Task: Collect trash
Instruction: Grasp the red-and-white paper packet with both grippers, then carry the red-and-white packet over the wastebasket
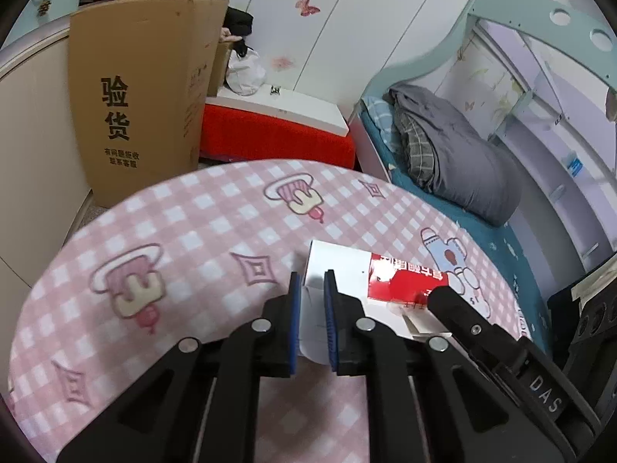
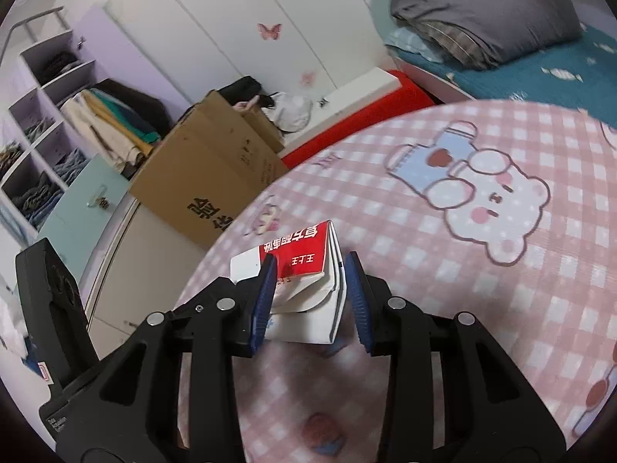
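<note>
A white and red paper carton (image 1: 347, 260) with Chinese print lies on a round table under a pink checked cloth (image 1: 185, 216). My left gripper (image 1: 312, 274) is shut on the carton's white end, and the paper is pinched between its blue pads. One black finger (image 1: 457, 310) of the right gripper reaches the carton's red end from the right. In the right wrist view the carton (image 2: 304, 256) sits between the fingers of my right gripper (image 2: 311, 258). Its left pad (image 2: 266, 297) touches the carton, while the right pad (image 2: 356, 301) stands a sliver off it.
A tall cardboard box (image 1: 139, 96) stands on the floor beyond the table. Beside it is a red bench with a white top (image 1: 270, 131). A bed with a grey quilt (image 1: 462, 162) runs along the right. Open shelves of clothes (image 2: 50, 123) stand left in the right wrist view.
</note>
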A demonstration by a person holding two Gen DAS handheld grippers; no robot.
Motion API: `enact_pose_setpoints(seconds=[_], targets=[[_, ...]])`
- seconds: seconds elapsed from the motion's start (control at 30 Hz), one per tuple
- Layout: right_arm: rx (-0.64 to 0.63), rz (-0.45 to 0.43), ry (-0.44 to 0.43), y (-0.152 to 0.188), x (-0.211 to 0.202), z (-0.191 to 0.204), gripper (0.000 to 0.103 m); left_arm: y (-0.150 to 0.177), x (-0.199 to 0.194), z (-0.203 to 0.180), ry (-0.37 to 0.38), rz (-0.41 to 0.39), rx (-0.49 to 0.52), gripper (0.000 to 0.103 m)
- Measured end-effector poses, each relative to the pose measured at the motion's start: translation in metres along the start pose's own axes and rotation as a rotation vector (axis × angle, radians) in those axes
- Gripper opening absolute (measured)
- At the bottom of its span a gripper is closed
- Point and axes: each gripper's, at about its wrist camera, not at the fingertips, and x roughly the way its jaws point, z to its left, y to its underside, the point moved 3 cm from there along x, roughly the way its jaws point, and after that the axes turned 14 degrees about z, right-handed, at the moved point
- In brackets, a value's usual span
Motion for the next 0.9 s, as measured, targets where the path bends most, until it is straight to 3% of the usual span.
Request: enact_pose_setpoints(seconds=[0.47,0.9], targets=[[-0.138,0.016,-0.074,0.038,-0.021,0.11,0.037,0.03,-0.108,0.059,-0.014,-0.118,-0.054,0.011],[-0.289,0.099,-0.143,0.103,0.013,0.233,0.037,0.069,-0.204,0.172,-0.084,-0.235,-0.162,0.011]])
